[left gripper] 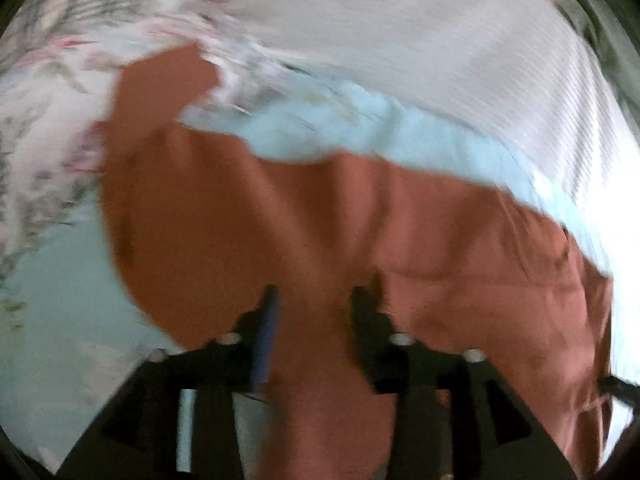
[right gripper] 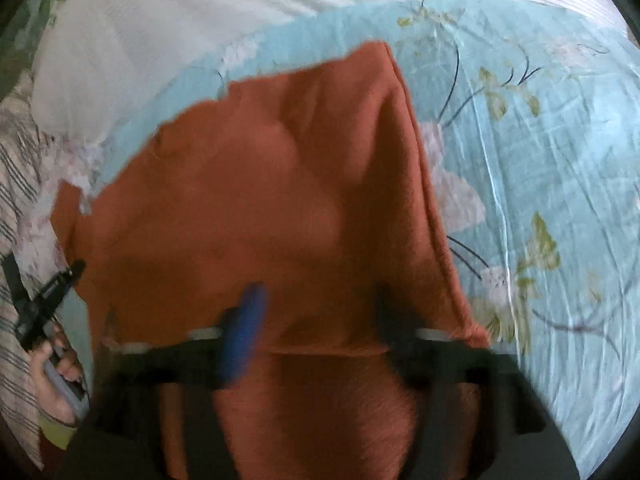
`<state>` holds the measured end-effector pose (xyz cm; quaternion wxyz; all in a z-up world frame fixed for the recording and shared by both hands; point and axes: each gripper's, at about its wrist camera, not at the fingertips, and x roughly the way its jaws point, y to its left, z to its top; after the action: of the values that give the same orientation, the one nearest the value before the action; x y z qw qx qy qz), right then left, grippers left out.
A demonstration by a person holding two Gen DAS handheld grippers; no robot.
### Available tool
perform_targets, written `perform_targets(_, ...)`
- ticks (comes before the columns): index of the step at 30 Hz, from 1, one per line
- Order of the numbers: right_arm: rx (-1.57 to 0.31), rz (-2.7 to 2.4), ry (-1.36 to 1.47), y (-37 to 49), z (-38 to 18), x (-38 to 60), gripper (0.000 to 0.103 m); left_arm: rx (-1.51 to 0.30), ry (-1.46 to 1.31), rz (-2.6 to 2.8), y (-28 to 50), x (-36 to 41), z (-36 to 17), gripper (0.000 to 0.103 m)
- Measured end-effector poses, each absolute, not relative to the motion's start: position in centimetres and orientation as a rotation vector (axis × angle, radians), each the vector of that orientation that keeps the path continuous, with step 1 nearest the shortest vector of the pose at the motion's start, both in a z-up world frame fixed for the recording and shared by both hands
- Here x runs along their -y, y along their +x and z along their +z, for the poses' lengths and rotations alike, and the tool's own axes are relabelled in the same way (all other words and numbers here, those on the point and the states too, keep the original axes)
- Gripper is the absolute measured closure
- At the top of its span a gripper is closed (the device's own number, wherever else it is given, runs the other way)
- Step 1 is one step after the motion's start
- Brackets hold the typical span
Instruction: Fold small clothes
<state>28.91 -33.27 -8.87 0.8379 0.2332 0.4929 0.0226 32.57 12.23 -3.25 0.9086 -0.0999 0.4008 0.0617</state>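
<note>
A rust-orange garment lies spread on the light blue flowered bed sheet. My left gripper hovers low over the garment's near part. Its jaws stand partly apart, the orange cloth shows in the gap, and the pads are not pressing on it. In the right wrist view the same garment has a folded edge running down its right side. My right gripper is wide open above its near hem, with nothing pinched. At the left edge of that view a hand holds the left gripper, whose black fingers reach the garment's side.
A white striped pillow or duvet lies beyond the garment, also in the left wrist view. A pale cloth with grey and pink print is bunched at the left. Bare blue sheet extends to the right.
</note>
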Motion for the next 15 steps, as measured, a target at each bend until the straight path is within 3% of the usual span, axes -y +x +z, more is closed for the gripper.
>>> perform_targets(2,-0.957,0.162,0.576,27.7,-7.2,32.8,0.0,-0.809,-0.209,0.201,32.9,-14.2,-2.3,0.045)
perform_targets(8,-0.896,0.311,0.704,24.5,-6.7,30.8,0.0,-0.764,-0.018,0.439,37.1,-18.2,-0.7,0.03)
perform_targets(15,-0.968,0.373,0.752,23.1,-8.7,28.7,0.0,-0.799,0.197,0.613,44.7,-21.9,-2.7,0.028)
